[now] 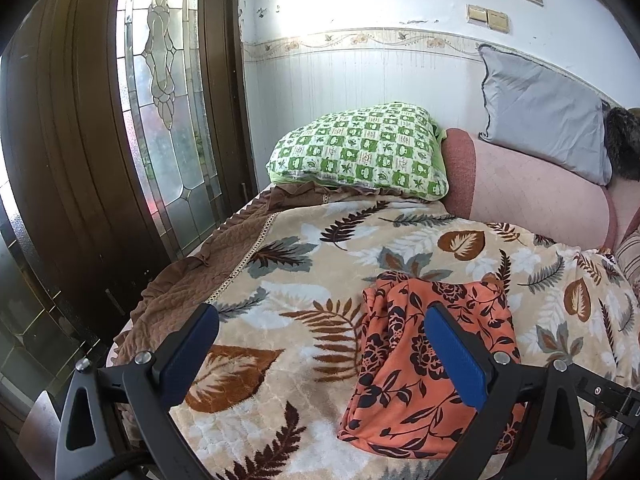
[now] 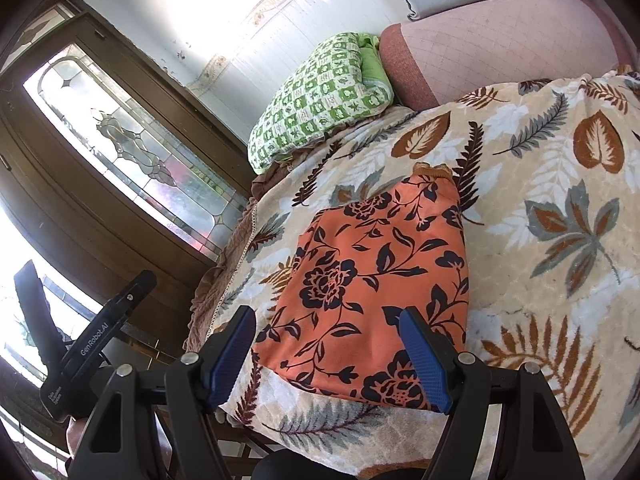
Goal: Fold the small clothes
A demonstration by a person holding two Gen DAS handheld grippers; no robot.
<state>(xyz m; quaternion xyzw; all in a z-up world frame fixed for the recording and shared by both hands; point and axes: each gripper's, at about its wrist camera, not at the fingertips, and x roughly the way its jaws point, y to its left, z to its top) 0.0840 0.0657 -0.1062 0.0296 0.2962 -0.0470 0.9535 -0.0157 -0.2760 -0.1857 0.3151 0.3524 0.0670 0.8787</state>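
Leaf-print blanket (image 2: 540,280) covers the bed — an orange flowered garment (image 2: 372,280) lies folded on it; both the left gripper (image 1: 320,344) and right gripper (image 2: 332,356) gape apart, holding nothing.

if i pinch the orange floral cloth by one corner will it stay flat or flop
Probably flop: the orange floral cloth looks thin, with soft ripples along its left edge. Likely light. Pushed, it may bunch up, since the leaf-print blanket looks fuzzy.
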